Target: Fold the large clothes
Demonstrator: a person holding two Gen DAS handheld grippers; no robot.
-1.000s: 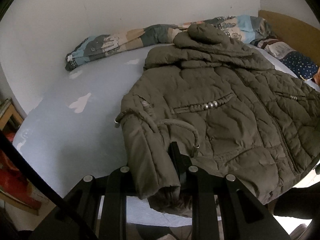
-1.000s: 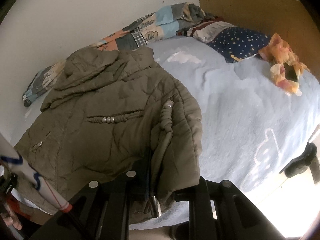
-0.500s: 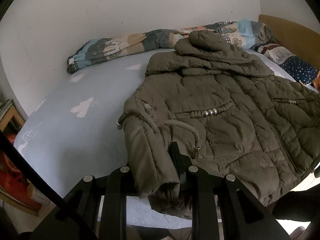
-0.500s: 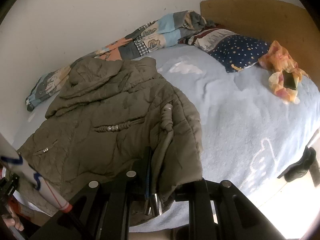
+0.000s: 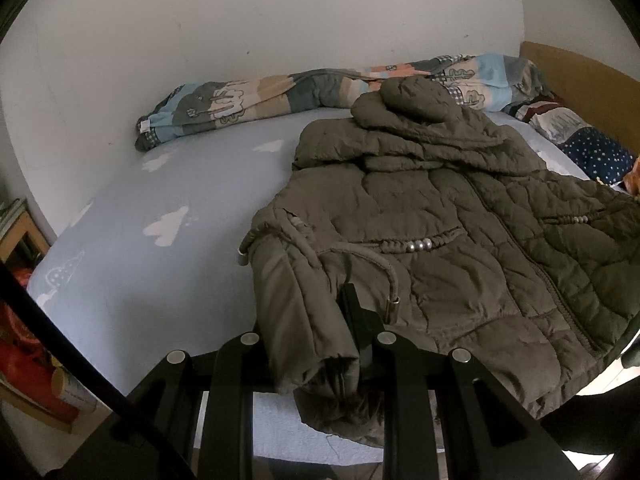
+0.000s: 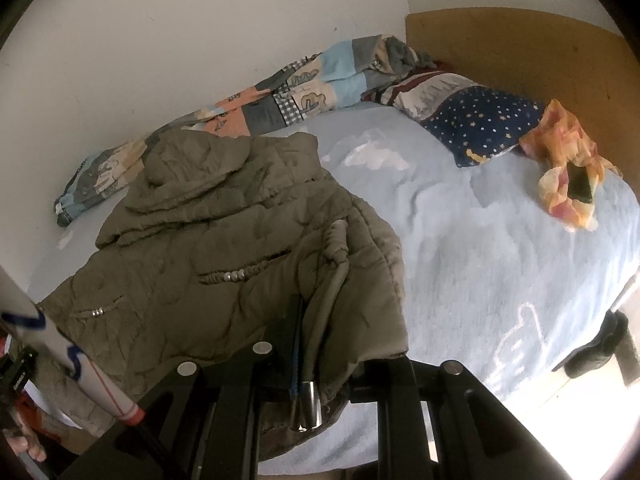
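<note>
Softly quilted olive coat (image 5: pixel 460 248); puckered cuffs in both claws

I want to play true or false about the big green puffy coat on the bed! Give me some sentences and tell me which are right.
1. The olive-green quilted coat lies on a light blue sheet with white clouds. True.
2. The left gripper is open and empty. False: it is shut on the coat's sleeve cuff.
3. The right gripper grips the coat too. True.
4. The navy star-patterned pillow sits on top of the coat. False: it lies apart, by the headboard.
</note>
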